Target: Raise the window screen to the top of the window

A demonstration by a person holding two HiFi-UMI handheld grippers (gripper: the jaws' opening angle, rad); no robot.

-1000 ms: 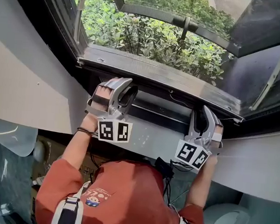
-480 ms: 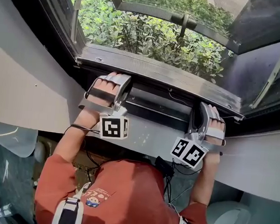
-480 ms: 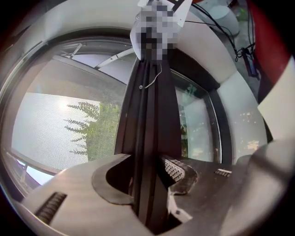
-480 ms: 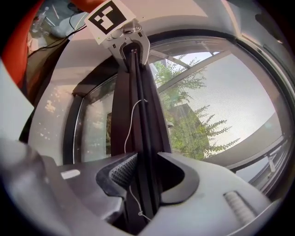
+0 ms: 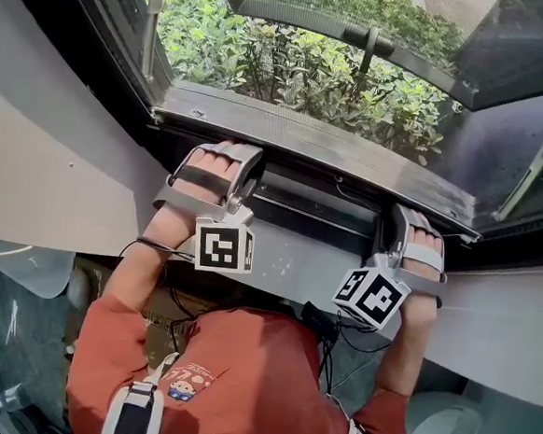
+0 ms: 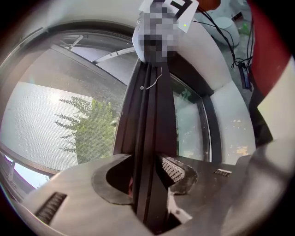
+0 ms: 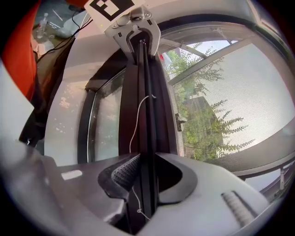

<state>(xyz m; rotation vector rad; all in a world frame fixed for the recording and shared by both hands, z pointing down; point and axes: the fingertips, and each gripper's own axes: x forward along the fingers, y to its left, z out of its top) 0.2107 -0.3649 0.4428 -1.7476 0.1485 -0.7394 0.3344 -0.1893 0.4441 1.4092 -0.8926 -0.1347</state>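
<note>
Windowsill (image 5: 282, 259), screen rail (image 5: 312, 205) lengthwise along it

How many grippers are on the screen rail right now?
2. The left gripper clamps the dark screen rail near its left end; the right gripper, jaws just closing onto it, is near its right end.

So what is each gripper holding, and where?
Both clamp the dark screen bar: the left gripper toward one end, the right gripper, jaws just closed further, toward the other.
</note>
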